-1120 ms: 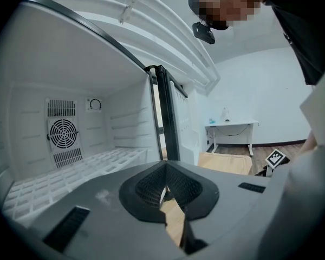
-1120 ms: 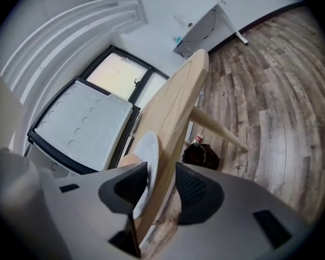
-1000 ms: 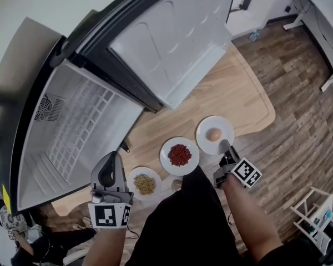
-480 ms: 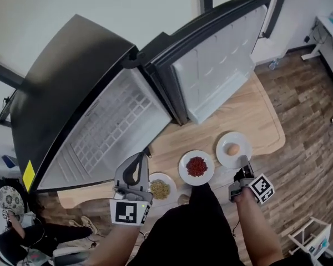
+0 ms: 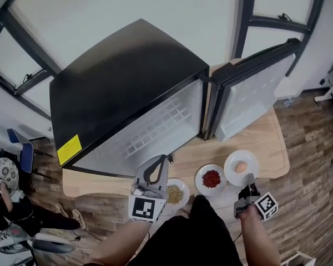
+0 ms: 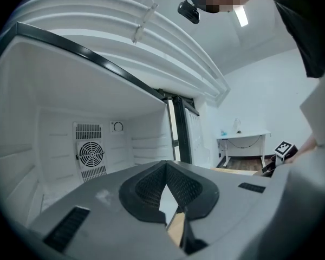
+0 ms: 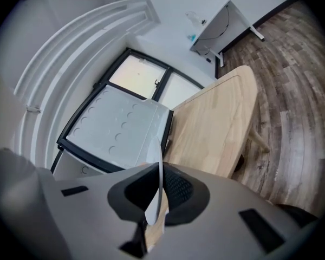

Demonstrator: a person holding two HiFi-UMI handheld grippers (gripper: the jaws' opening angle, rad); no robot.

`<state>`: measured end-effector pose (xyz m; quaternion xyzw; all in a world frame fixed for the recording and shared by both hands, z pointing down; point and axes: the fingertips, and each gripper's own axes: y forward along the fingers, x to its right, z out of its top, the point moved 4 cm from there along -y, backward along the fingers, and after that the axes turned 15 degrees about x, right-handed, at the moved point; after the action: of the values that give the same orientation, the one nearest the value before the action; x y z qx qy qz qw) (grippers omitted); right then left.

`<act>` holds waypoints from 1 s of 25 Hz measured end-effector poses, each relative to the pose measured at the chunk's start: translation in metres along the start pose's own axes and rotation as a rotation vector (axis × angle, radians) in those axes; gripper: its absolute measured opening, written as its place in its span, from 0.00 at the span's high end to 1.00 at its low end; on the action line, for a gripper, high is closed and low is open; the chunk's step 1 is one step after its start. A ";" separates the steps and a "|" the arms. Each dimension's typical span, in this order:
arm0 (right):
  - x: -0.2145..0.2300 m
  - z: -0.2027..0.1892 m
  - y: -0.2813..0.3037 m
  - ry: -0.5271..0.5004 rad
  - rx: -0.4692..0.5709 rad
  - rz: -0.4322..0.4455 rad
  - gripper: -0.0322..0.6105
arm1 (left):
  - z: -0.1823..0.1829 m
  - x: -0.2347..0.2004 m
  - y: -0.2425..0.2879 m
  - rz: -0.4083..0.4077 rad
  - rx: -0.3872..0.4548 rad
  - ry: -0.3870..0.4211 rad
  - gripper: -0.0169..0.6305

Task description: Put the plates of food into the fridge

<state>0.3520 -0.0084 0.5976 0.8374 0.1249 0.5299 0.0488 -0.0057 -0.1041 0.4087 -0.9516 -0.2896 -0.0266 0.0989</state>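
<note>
Three white plates stand in a row on the wooden table (image 5: 266, 137) in front of the open fridge (image 5: 127, 76): one with yellow-green food (image 5: 175, 193), one with red food (image 5: 211, 179), one with an egg (image 5: 241, 168). My right gripper (image 5: 248, 186) is at the egg plate's near rim. In the right gripper view its jaws are shut on that thin white rim (image 7: 153, 199), seen edge-on. My left gripper (image 5: 160, 159) hovers just left of the yellow-green plate, its jaws together with nothing between them. It faces the empty white fridge interior (image 6: 59, 145).
The fridge door (image 5: 255, 87) stands open to the right, over the table's far end. A fan grille (image 6: 90, 154) sits on the fridge's back wall. A person sits on the floor at lower left (image 5: 11, 209). Wood flooring (image 5: 316, 165) lies to the right.
The head view has tilted up, so the fridge's black top and the windows now fill it. Both grippers keep their places by the plates, the right one at the egg plate's rim.
</note>
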 end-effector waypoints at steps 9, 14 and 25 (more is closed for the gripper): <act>-0.055 -0.020 0.009 -0.019 -0.094 0.086 0.90 | 0.015 -0.017 -0.022 0.062 0.042 -0.008 0.97; -0.087 -0.030 0.022 -0.028 -0.136 0.143 0.90 | 0.029 -0.030 -0.036 0.099 0.064 0.010 0.97; -0.151 -0.074 0.047 -0.061 -0.253 0.253 0.90 | 0.057 -0.057 -0.071 0.210 0.104 0.037 0.97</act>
<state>0.2316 -0.0964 0.5077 0.8493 -0.0509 0.5175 0.0904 -0.0928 -0.0655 0.3590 -0.9697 -0.1873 -0.0184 0.1556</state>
